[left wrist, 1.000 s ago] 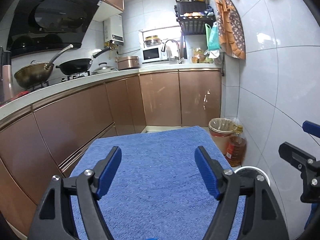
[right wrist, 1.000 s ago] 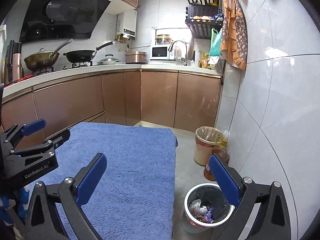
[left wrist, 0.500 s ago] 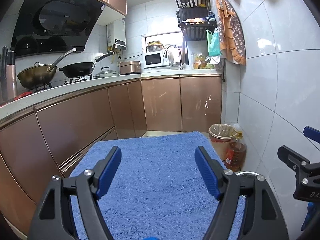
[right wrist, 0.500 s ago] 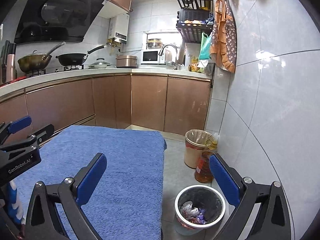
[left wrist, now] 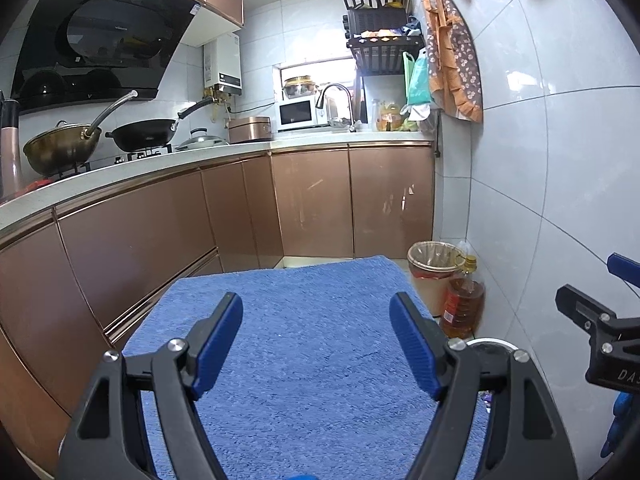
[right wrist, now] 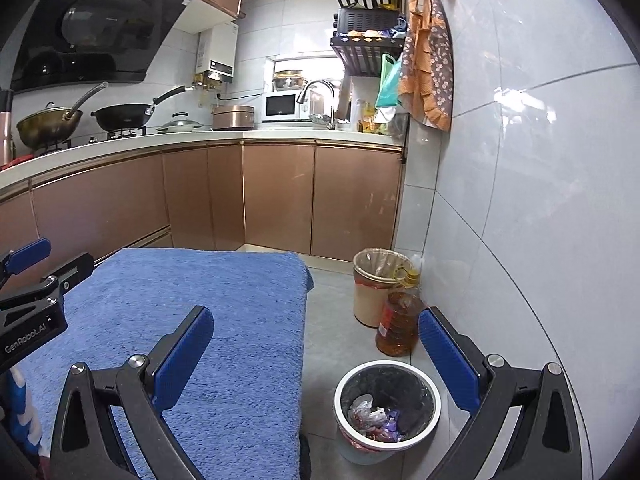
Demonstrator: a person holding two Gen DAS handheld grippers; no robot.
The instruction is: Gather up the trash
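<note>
I hold both grippers above the table (right wrist: 224,320), which is covered with a blue towel. The left gripper (left wrist: 316,344) has its jaws spread wide apart and holds nothing. The right gripper (right wrist: 316,354) is likewise wide apart and empty.

Task status, as I judge it: no loose trash shows on the towel in either view, so collection appears complete or nearly so. I cannot rule out items below the frame edge or behind the gripper bodies.

Containers:
- White-rimmed bin (right wrist: 387,408), on the floor just beside the table's right edge. Dark liner; it holds the trash (right wrist: 372,414): crumpled wrappers, whitish, red and purple, lying at the bottom. Much of the bin is unfilled.
- Tan bin (right wrist: 374,288), farther along the wall, lined with a pale bag. Its contents are not visible from here.
- Oil bottle (right wrist: 400,320), amber liquid, standing just beside the tan bin.
</note>
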